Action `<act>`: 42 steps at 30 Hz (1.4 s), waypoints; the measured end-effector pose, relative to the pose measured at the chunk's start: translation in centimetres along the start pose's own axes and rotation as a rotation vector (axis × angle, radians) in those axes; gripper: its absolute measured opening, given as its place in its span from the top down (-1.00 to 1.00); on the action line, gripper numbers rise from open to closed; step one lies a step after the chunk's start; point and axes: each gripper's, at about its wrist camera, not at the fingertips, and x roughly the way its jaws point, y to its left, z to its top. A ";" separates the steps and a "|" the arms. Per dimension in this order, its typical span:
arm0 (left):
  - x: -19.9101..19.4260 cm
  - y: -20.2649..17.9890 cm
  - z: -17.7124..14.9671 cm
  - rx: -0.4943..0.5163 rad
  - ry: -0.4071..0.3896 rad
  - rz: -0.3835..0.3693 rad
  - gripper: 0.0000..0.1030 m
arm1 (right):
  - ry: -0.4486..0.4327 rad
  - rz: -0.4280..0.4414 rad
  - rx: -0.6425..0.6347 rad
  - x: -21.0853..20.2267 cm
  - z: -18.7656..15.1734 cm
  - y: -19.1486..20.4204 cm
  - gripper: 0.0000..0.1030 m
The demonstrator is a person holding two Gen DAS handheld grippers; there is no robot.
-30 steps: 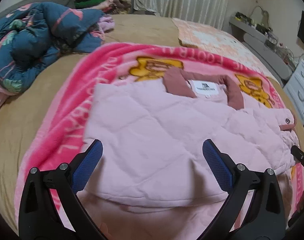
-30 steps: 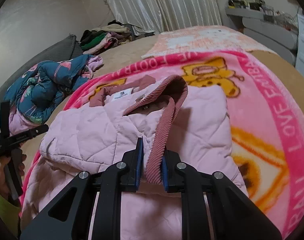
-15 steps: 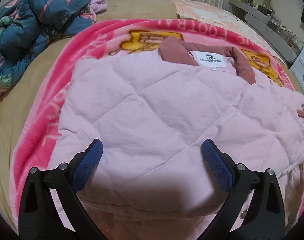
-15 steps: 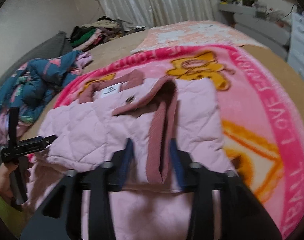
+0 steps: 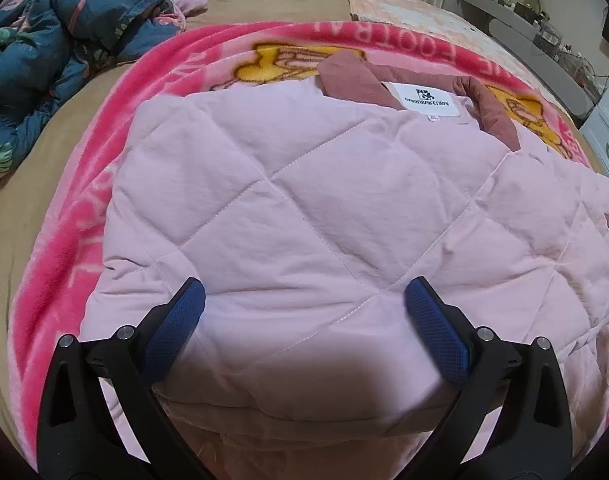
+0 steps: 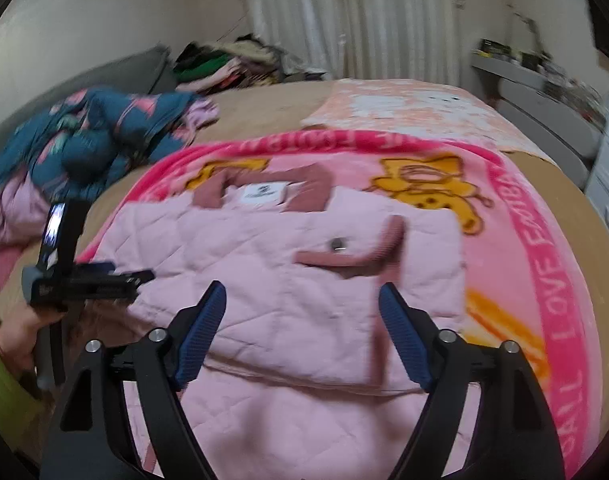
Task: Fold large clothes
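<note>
The pink quilted jacket lies mid-frame on the pink bear blanket spread over the bed, sleeves folded in, likely for the next fold. The right claw is opening above it, nothing between its pads. The left claw hangs wide apart over the near hem, seemingly ready to grip.

place: home bedroom | under gripper: bed with tan cover and pink cartoon-bear blanket | far ahead: pale curtains, heap of clothes | ahead-left: rumpled blue floral quilt | right: white drawer unit, cluttered grey shelf
</note>
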 end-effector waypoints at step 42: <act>-7.0 2.2 -3.5 -0.031 -0.045 -0.103 -0.82 | 0.251 -0.030 0.134 7.7 -1.3 2.6 -0.89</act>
